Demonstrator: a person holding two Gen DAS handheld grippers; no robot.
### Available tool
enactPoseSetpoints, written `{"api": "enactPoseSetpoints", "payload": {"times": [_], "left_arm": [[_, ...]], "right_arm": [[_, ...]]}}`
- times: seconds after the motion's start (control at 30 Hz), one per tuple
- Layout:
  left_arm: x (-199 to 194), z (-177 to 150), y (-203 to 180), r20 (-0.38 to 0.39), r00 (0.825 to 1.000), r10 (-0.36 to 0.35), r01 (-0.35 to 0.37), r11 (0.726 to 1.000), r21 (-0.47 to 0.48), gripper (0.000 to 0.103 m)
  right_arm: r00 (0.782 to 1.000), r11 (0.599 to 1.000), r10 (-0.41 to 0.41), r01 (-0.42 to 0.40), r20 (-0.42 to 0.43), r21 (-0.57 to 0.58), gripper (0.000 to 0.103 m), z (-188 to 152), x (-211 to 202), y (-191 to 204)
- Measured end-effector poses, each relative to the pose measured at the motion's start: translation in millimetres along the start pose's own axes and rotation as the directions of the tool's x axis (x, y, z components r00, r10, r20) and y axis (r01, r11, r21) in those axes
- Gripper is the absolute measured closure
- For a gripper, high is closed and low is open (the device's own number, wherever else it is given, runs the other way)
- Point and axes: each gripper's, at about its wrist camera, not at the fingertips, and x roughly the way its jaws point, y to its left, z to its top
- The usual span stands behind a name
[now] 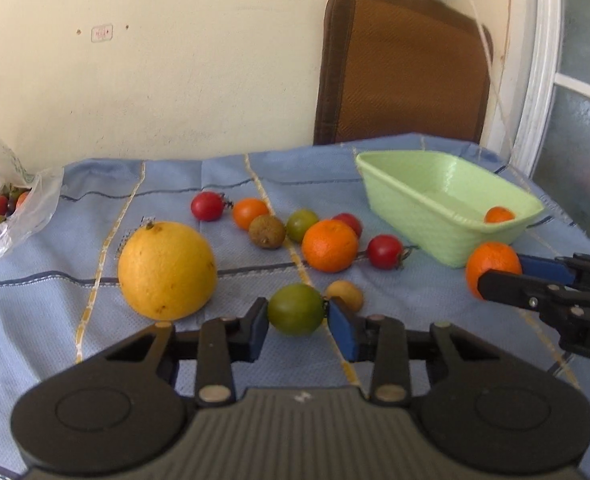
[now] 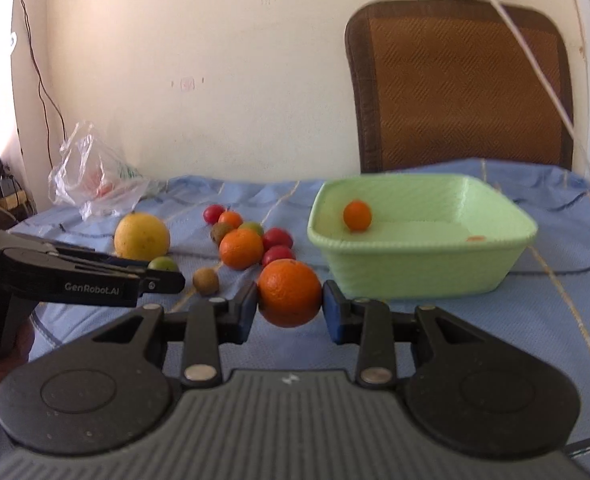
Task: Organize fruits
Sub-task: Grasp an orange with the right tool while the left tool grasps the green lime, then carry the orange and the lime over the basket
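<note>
On blue tablecloth [image 1: 75,340]: left gripper [image 1: 297,316] clamps green tomato [image 1: 295,309]; right gripper [image 2: 290,306] pinches tangerine [image 2: 290,293], lifted toward green basket [image 2: 415,276] at 1 o'clock, likely for sorting.

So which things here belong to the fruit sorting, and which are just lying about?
Job: green tomato in left tool; orange in right tool; green basket; loose fruits; yellow citrus.
Lying about: plastic bag; chair; cable.
</note>
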Motion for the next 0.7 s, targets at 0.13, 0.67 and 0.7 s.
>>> {"api": "enactPoseSetpoints", "payload": {"times": [0.13, 0.67, 0.7], "left_arm": [[-9, 28, -14, 0.069, 0.994, -0.086, 0.087, 0.996, -0.017, 0.07], [93, 86, -105, -0.029, 0.981, -0.193, 0.195, 0.979, 0.067, 0.069], [96, 85, -106, -0.038, 0.981, -0.192, 0.194, 0.979, 0.067, 0.069]], "right_arm": [[0.989, 0.996, -0.082, 0.085, 0.124, -0.017, 0.065, 16, -12, -15], [0.97, 0.968, -0.24, 0.234, -0.048, -0.092, 0.065, 42, 63, -98], [0.968, 0.967, -0.243, 0.238, -0.056, -0.087, 0.065, 41, 64, -101]]}}
